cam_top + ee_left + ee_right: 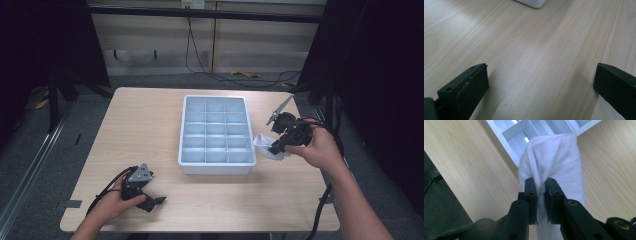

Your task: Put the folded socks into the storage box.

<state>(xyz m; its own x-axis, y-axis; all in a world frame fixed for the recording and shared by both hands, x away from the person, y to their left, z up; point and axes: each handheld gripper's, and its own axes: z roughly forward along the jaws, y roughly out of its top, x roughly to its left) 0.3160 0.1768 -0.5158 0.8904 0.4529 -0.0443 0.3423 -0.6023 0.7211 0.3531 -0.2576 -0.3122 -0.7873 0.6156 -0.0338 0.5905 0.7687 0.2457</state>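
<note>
Jaws tight on white cloth (554, 160)

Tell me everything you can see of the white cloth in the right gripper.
The white cloth looks like soft knitted fabric, bunched and folded rather than flat. The right gripper has its jaws shut on a pinched fold of it, with more cloth hanging below them. It sits just outside the right wall of the white compartment tray, near the tray's front corner, over the wooden table. Whether it rests on the table or touches the tray I cannot tell.
</note>
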